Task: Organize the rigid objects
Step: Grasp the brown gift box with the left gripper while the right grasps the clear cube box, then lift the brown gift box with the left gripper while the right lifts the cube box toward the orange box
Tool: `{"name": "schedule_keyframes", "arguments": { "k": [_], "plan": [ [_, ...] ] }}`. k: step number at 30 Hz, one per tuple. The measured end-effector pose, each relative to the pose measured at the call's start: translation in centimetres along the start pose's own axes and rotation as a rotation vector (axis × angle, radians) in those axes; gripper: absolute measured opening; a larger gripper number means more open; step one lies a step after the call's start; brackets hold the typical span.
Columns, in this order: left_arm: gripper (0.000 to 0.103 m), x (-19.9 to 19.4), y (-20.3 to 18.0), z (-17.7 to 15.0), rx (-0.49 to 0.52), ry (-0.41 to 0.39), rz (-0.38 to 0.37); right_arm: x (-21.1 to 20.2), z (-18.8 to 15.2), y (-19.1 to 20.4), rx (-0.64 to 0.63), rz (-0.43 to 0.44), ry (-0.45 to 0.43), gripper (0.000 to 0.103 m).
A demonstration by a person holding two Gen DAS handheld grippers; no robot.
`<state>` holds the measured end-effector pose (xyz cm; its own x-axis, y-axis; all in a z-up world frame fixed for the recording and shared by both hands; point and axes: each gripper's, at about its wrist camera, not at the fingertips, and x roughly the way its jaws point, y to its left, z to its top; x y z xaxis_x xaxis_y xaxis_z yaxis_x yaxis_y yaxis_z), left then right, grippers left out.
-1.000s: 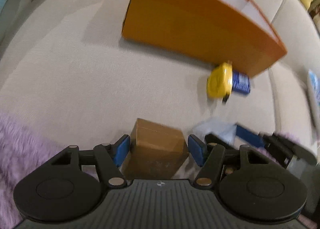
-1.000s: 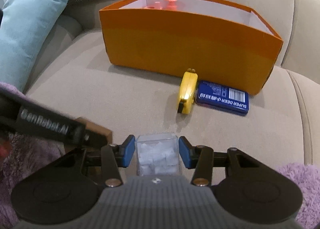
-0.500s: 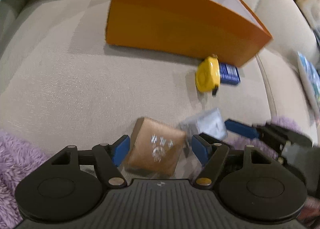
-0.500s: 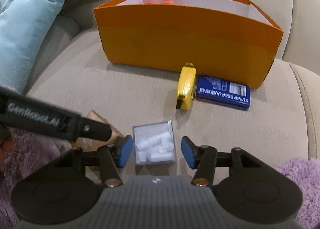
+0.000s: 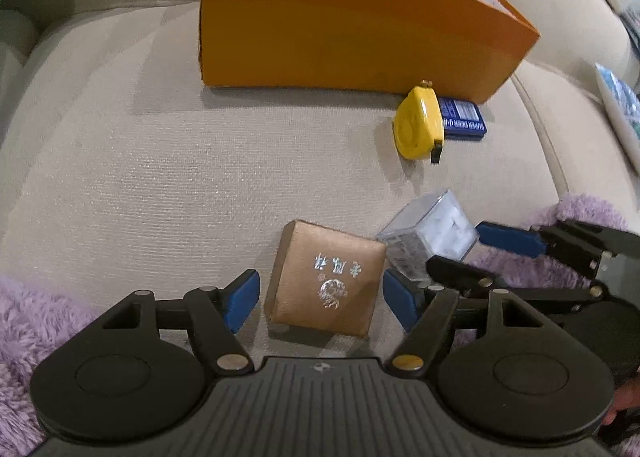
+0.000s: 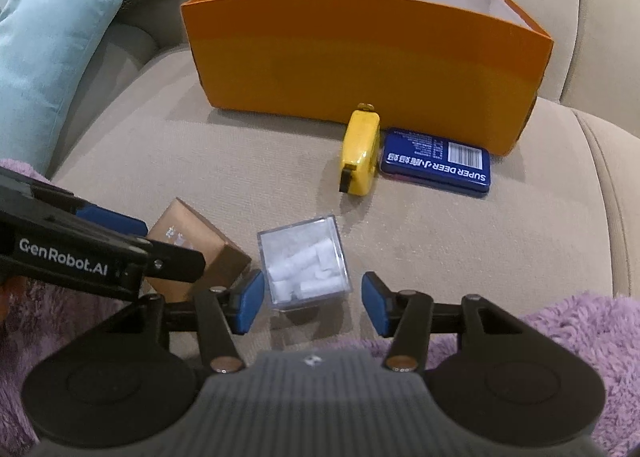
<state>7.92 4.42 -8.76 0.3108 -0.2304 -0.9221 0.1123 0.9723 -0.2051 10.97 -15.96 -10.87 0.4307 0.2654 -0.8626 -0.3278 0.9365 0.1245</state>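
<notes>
My left gripper stands wide around the brown box, my right gripper wide around the clear cube; grasp pending: close, then carry to the orange bin.

My left gripper sits low at centre frame, blue pads spread wide, gripping nothing. My right gripper does likewise in its view, jaws parted, its fingers reaching in from lower right of the left view.
</notes>
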Motion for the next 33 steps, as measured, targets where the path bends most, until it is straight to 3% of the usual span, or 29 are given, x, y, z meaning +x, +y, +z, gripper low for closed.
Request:
{"name": "schedule_keyframes", "arguments": {
  "k": [6, 19, 23, 33],
  "plan": [
    [0.079, 0.3, -0.5, -0.4, 0.044, 0.008, -0.014, -0.8, 0.2, -0.8, 0.042, 0.006, -0.024, 0.053],
    [0.076, 1.5, -1.3, -0.8, 0.12, -0.028, 0.05, -0.1, 0.8, -1.4, 0.086, 0.062, -0.023, 0.053],
    [0.07, 1.2, -1.7, -1.0, 0.162, -0.048, 0.076, 0.3, 1.3, -1.5, 0.096, 0.084, -0.017, 0.057],
    [0.069, 0.8, -0.5, -1.0, 0.103, -0.046, 0.098, 1.5, 1.9, -0.9, 0.084, 0.094, 0.01, 0.058]
  ]
}}
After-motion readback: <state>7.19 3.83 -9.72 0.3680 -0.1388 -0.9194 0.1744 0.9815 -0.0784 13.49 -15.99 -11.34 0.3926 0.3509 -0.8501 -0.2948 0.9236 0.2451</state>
